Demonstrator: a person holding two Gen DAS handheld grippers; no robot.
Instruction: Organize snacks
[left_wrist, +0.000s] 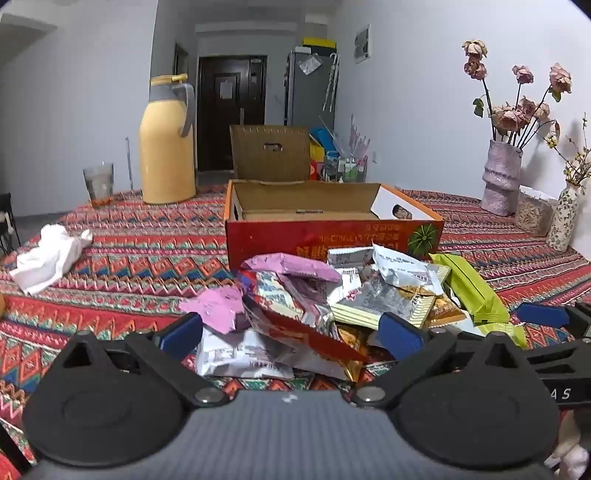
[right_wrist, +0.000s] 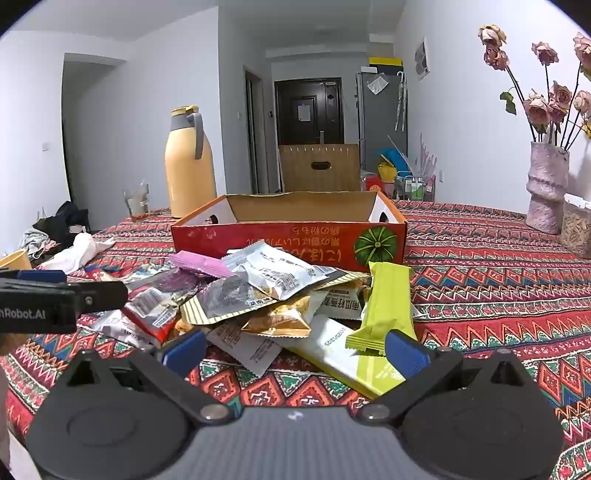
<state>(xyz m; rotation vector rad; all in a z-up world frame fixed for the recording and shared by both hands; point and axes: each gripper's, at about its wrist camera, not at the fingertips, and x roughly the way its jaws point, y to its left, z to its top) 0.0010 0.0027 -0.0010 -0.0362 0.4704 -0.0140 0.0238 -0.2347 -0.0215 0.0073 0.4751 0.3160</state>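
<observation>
Left gripper (left_wrist: 291, 334) spread wide over the snack pile (left_wrist: 332, 306), right gripper (right_wrist: 295, 349) likewise apart at its near edge, nothing held, open red box (right_wrist: 291, 236) just behind on patterned tablecloth (right_wrist: 498, 280)

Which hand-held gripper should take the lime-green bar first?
Right, probably. The right hand-held gripper is open with the lime-green bar lying just ahead beside its right finger. The left hand-held gripper faces the pile's far side, by the pink packet.

Red box (right_wrist: 288, 242), zigzag-patterned tablecloth (right_wrist: 498, 280)
</observation>
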